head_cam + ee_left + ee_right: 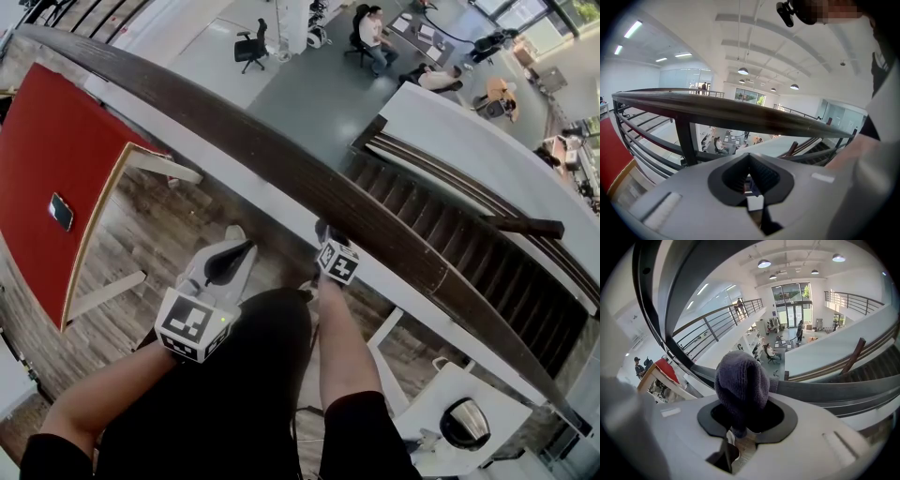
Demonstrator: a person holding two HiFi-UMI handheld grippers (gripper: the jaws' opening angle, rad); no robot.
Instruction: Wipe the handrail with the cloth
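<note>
The cloth (740,387), a dark knitted bunch, was clamped in the right gripper (746,417) and stood out beyond its fingertips. In the head view it lay just at the near edge of the handrail (281,159); whether it touched the wood could not be told. In the right gripper view the rail arced up past the left of those fingers. The left gripper (749,164) had its fingers clenched together with nothing between them. It was held short of the rail, which ran across above and ahead of its tips, and it was apart from the right gripper. Beyond both sets of fingers, past the rail, a stair (450,234) went down to a lower floor where people (375,37) sat at desks. Off to the left of the left fingers stood a red table (47,150) with a phone (61,211) on it.
</note>
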